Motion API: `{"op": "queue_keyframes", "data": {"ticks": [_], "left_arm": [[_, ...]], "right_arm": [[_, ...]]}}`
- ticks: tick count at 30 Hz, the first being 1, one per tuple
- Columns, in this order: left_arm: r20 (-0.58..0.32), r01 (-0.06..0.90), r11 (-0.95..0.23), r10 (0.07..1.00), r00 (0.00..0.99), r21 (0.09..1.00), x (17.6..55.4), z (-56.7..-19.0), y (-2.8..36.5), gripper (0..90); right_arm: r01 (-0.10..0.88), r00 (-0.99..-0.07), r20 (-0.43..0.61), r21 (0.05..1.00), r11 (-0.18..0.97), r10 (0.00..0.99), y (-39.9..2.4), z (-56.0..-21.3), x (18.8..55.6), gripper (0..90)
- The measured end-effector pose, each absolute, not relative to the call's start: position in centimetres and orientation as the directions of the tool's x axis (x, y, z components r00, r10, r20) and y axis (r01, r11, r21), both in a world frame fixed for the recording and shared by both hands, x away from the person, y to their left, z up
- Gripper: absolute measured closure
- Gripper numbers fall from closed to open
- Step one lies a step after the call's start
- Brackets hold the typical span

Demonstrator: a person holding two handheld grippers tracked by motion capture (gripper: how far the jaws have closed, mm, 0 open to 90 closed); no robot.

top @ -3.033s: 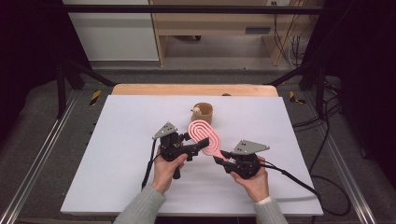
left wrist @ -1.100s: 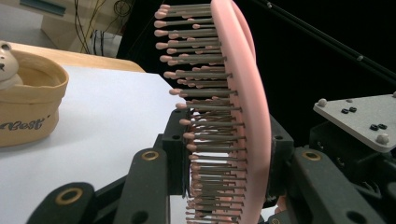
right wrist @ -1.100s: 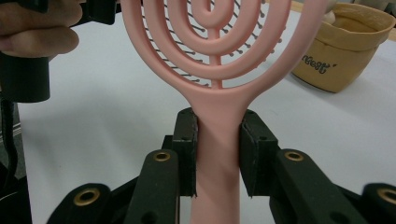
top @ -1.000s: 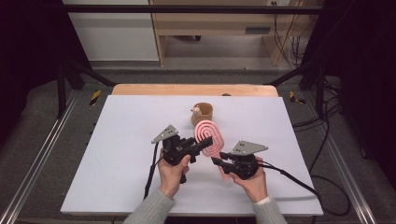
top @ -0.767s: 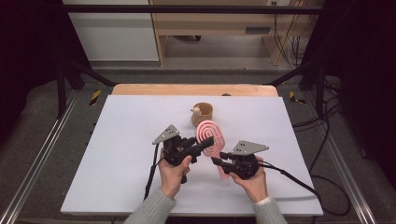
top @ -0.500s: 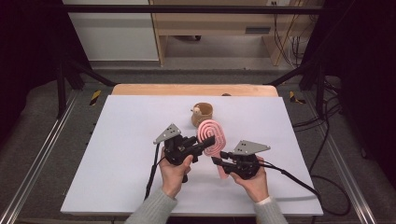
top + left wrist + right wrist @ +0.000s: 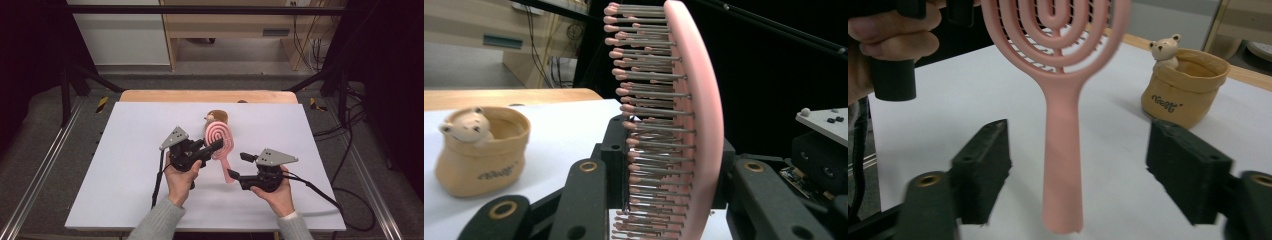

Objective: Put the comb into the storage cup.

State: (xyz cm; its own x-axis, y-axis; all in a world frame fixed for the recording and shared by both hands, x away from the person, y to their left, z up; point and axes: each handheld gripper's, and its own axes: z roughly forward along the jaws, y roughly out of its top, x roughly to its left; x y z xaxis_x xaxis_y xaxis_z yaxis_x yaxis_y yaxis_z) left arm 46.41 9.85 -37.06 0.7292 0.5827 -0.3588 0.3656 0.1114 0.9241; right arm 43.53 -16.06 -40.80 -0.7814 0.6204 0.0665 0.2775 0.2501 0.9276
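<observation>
High view: my left gripper [image 7: 216,145] pinches hairbrush [image 7: 220,139] head; right gripper [image 7: 238,166] jaws just opened, spread around handle. Bear pot [image 7: 218,118] behind, white table [image 7: 125,150].

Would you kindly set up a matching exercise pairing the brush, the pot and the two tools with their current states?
Things:
1. pink hairbrush
2. bear pot
3. left tool
4. right tool

States:
A. stands on the white table, untouched
B. jaws apart either side of the handle, just opened
C. held off the table by its head
D. clamped shut on the brush head

Pairs: 1-C, 2-A, 3-D, 4-B
</observation>
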Motion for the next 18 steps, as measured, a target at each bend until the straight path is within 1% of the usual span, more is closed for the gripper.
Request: {"op": "queue_keyframes", "data": {"ticks": [2, 7, 14, 18], "left_arm": [[-0.351, 0.358, 0.111, 0.591, 0.726, 0.927, 46.5, -36.7, 10.2, 63.8], [-0.339, 0.347, 0.109, 0.607, 0.719, 0.931, 46.9, -36.1, 11.0, 63.8], [-0.328, 0.339, 0.105, 0.624, 0.709, 0.935, 47.3, -35.6, 11.8, 63.7], [-0.314, 0.334, 0.092, 0.631, 0.709, 0.938, 47.5, -35.1, 12.1, 63.7]], "right_arm": [[0.277, -0.780, 0.074, 0.931, 0.237, 0.622, -16.4, -40.8, 43.6, 17.2], [0.308, -0.756, 0.105, 0.928, 0.209, 0.646, -17.6, -41.2, 43.9, 9.2], [0.344, -0.733, 0.148, 0.923, 0.174, 0.664, -19.1, -41.4, 44.0, 3.0], [0.351, -0.729, 0.154, 0.920, 0.171, 0.667, -19.7, -41.6, 44.1, 1.8]]}}
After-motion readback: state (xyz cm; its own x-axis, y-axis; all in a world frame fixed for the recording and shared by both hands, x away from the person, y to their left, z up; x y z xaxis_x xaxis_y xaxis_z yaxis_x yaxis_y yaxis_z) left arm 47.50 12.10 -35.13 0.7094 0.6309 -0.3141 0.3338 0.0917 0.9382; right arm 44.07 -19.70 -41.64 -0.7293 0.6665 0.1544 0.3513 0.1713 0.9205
